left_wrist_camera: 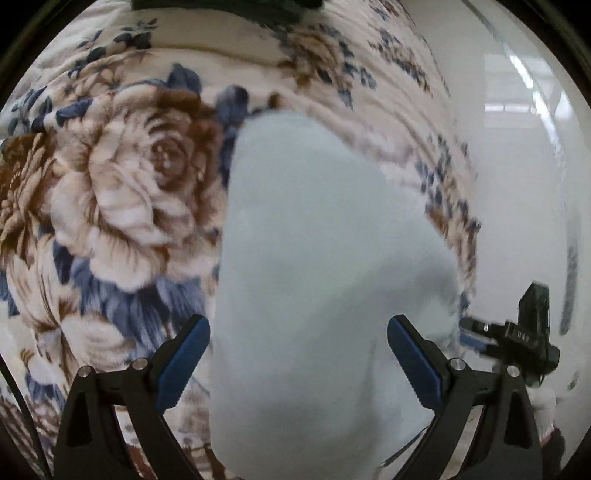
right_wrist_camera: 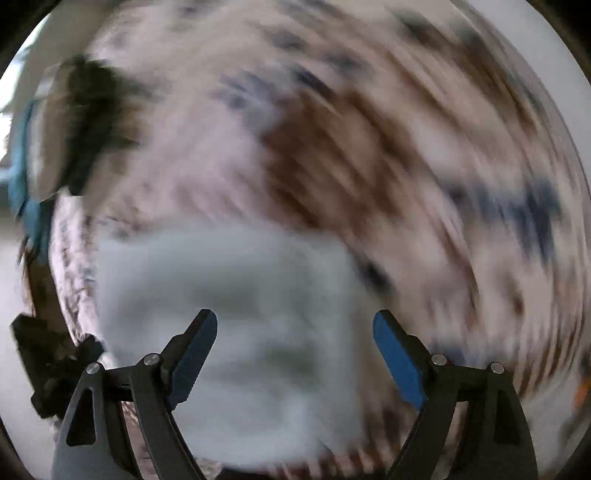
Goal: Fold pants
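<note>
The pale blue pants point(left_wrist_camera: 317, 280) lie in a folded bundle on a floral blanket point(left_wrist_camera: 122, 177). My left gripper point(left_wrist_camera: 298, 326) is open, its blue-padded fingers point(left_wrist_camera: 184, 365) spread on either side of the bundle, with nothing held. In the right wrist view, which is badly motion-blurred, the pants point(right_wrist_camera: 236, 332) lie below my right gripper point(right_wrist_camera: 294, 325), which is also open and empty. The right gripper also shows in the left wrist view point(left_wrist_camera: 517, 332) at the bundle's right edge.
The blanket with brown and blue flowers covers the surface. A white glossy floor point(left_wrist_camera: 524, 184) lies beyond its right edge. A dark cloth point(left_wrist_camera: 229, 7) sits at the far top. A dark and blue blurred object point(right_wrist_camera: 74, 129) is at the upper left.
</note>
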